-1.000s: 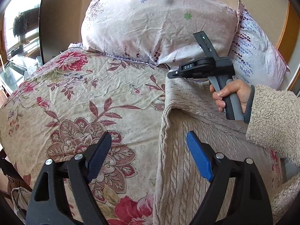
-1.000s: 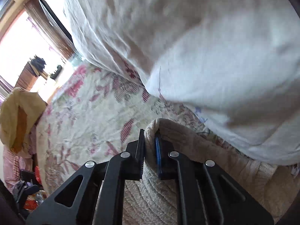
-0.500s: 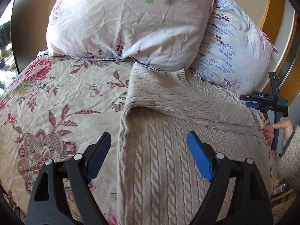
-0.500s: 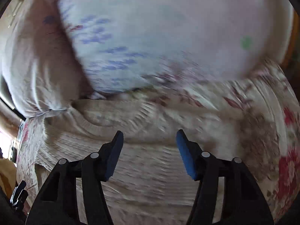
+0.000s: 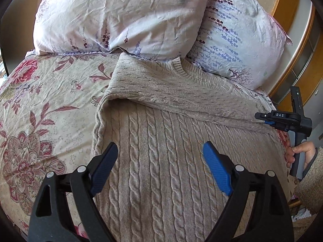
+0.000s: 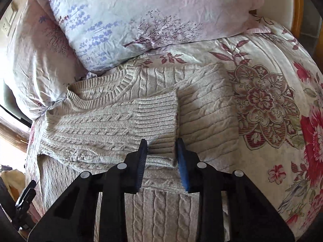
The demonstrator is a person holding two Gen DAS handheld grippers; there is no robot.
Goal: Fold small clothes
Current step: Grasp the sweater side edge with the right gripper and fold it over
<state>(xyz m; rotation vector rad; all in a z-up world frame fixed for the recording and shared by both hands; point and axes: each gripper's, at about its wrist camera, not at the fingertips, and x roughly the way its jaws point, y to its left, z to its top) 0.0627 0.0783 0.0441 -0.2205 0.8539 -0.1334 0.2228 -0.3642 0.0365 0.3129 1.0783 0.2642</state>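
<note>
A beige cable-knit sweater (image 6: pixel 105 125) is lying flat on a floral bedspread (image 6: pixel 282 104), its ribbed collar (image 6: pixel 113 92) reaching up against two pale printed pillows (image 6: pixel 141 14). One sleeve is lying folded across the chest, its ribbed cuff (image 6: pixel 159 119) ending near the middle of the garment. The right gripper (image 6: pixel 161 157) is pointing down at that cuff, and its jaws have just been closing: the lower corner of the cuff is sitting between the black finger and the blue pad, though whether the pads are pressing on the knit cannot be told. A second black gripper (image 6: pixel 25 199) is showing at the lower left edge, beside the sweater.
</note>
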